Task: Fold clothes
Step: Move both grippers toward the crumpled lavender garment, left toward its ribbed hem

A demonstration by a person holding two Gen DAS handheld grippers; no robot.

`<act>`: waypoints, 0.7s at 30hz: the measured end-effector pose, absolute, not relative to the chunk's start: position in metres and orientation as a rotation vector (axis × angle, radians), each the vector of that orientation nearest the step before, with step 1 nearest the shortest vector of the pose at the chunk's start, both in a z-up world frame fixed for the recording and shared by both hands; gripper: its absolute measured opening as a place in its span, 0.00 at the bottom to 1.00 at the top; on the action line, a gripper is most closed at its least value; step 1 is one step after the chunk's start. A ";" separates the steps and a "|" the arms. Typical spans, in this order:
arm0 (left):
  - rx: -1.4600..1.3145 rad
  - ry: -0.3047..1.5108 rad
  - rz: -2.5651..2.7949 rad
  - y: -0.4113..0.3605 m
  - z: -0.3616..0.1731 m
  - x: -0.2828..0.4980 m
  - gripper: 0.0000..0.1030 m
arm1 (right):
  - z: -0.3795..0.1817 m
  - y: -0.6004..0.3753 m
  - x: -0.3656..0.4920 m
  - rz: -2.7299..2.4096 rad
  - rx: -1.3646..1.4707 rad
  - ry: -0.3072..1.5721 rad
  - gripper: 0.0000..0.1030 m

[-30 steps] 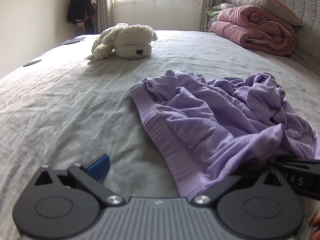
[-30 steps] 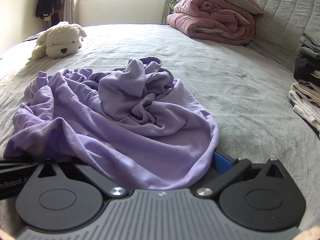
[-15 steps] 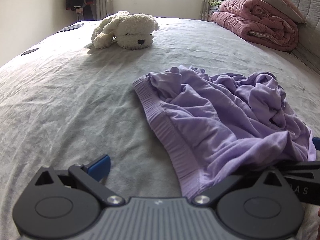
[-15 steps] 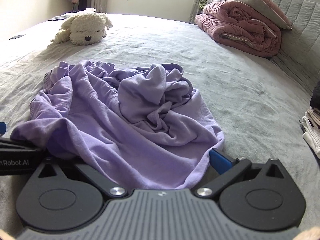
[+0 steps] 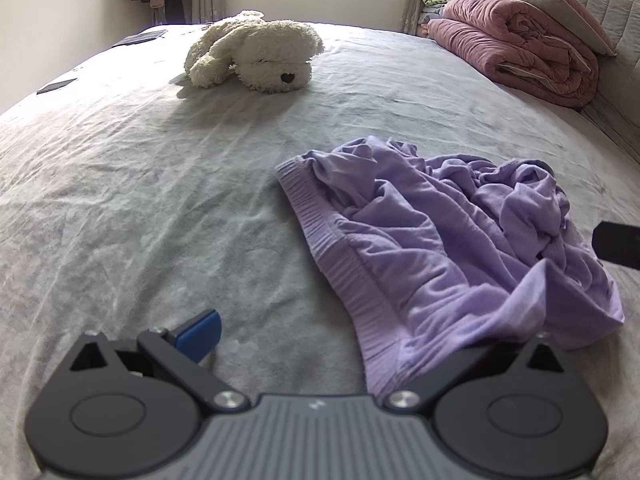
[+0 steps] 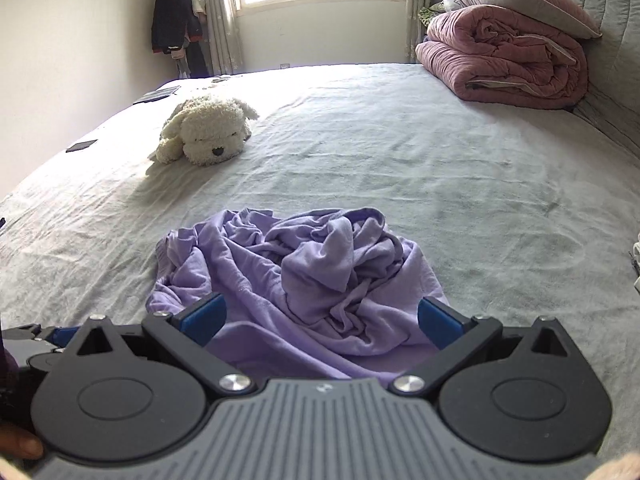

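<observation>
Bed: grey wrinkled cover filling both views, sunlit at the far end.
Quilt: pink, rolled, at the far right by the headboard, with a pillow on top.
Garment: lilac, thin and soft, crumpled in a loose heap on the bed's near middle; folds bunch up at its centre. In the left view the garment shows a ribbed band along its left edge, running toward the camera.
Plush dog: cream, lying flat on the far left of the bed, well apart from the garment.
Right gripper: jaws spread wide, both blue pads visible, hovering over the near part of the heap with nothing pinched.
Left gripper: jaws spread wide; the left blue pad is over bare cover, the right finger is hidden under the garment's near corner, which drapes over it.
</observation>
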State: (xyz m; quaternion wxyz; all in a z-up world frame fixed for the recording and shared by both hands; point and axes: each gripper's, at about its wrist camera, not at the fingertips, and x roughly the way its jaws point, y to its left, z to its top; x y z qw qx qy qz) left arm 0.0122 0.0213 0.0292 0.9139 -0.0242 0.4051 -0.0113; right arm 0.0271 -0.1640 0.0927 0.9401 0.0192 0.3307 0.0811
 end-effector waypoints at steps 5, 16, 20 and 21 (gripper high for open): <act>-0.043 0.846 -0.041 0.027 0.032 0.023 1.00 | 0.098 -0.161 0.059 0.215 0.004 0.682 1.00; -0.333 0.947 -0.044 0.084 0.043 0.047 0.99 | 0.073 -0.195 0.066 0.126 0.060 0.815 1.00; -0.412 0.958 -0.077 0.088 0.048 0.049 0.99 | 0.068 -0.207 0.070 0.089 0.067 0.850 1.00; -0.437 0.964 -0.085 0.090 0.048 0.050 0.99 | 0.067 -0.211 0.071 0.076 0.075 0.858 1.00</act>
